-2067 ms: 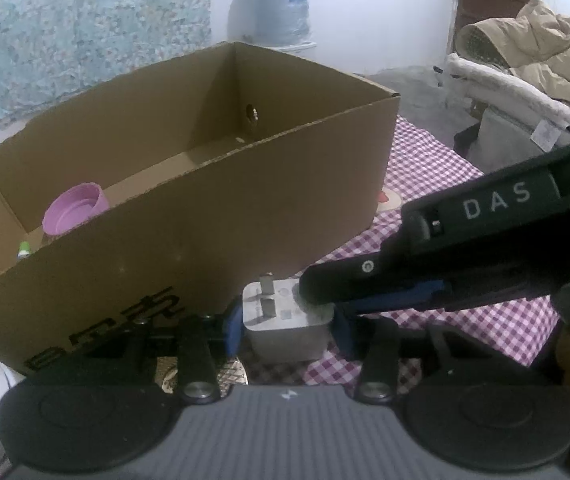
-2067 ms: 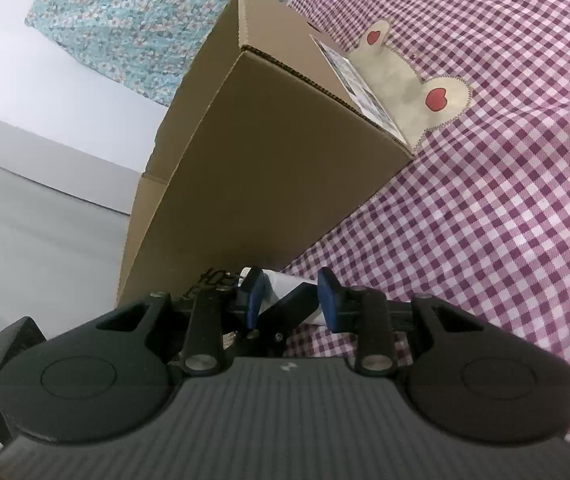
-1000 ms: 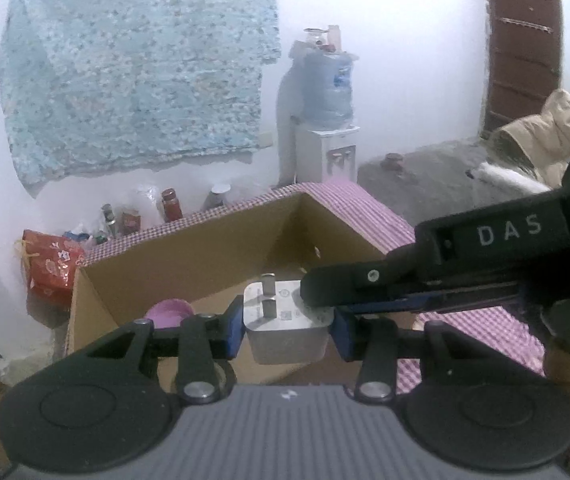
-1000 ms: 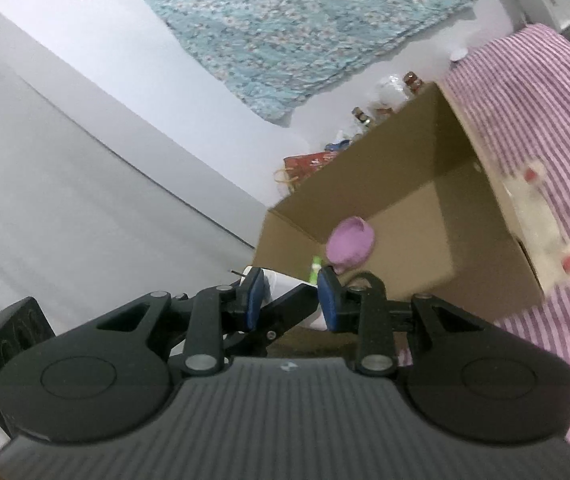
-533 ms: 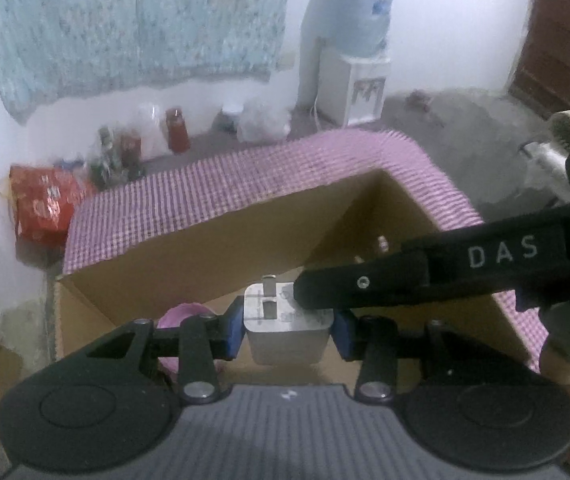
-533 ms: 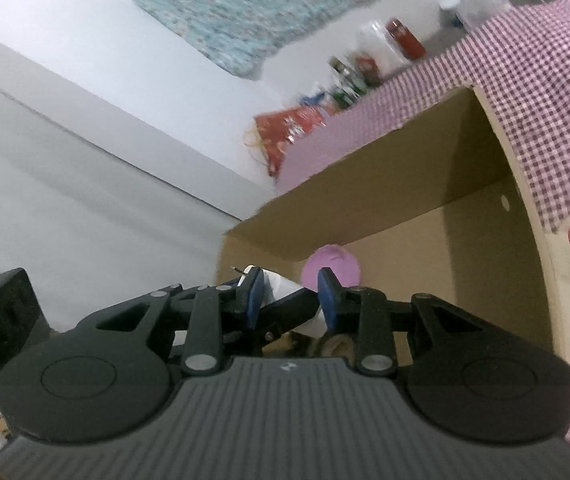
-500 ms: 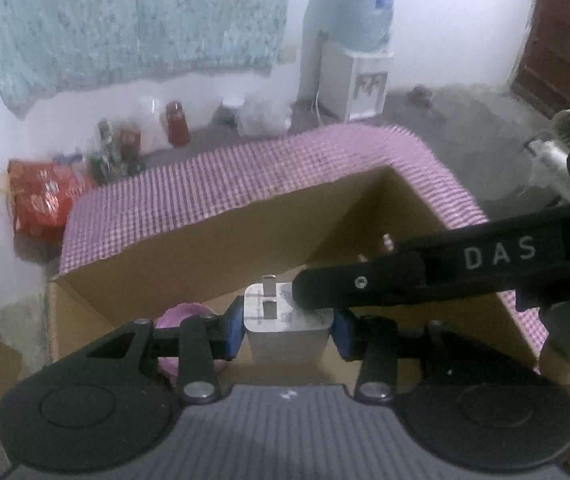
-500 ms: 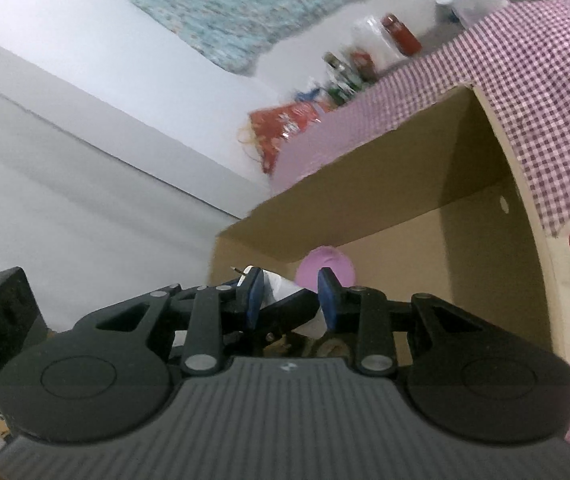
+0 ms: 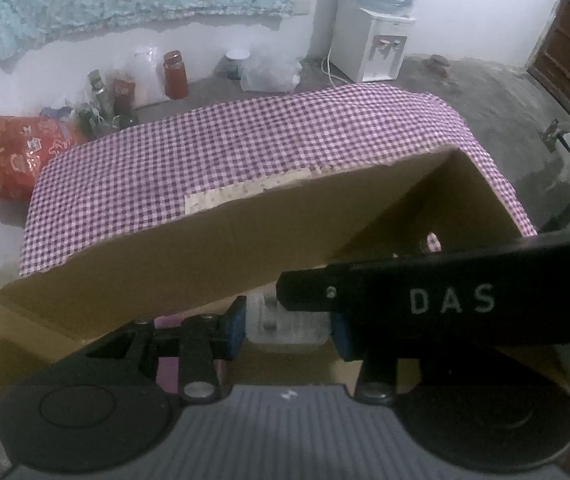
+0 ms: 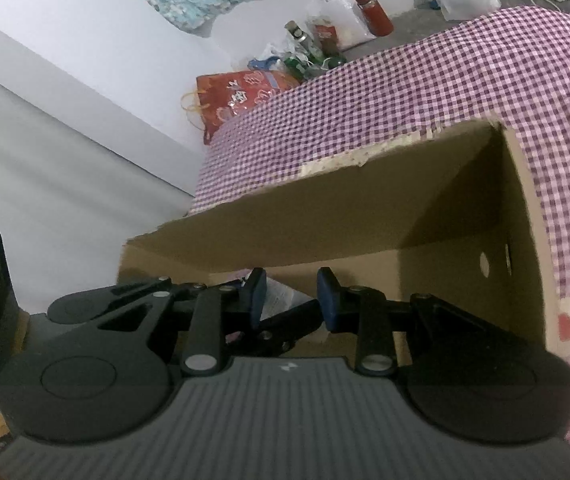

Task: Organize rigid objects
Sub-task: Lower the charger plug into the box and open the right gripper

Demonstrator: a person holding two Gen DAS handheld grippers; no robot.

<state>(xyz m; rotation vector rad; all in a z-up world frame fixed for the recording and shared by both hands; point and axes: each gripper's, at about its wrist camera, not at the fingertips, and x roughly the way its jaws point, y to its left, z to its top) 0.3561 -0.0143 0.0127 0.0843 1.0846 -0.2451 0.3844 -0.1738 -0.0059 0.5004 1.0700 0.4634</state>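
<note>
Lowered into the cardboard box [image 9: 213, 256], white two-pronged charger [image 9: 289, 320].

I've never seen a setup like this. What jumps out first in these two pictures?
A big open cardboard box fills the middle, sitting on a purple checked cloth. Over the box, the left tool grips a white plug adapter between blue pads, while the right tool reaches across from the right, closed on the left tool's finger. Against the far wall stand a red bag and jars.
</note>
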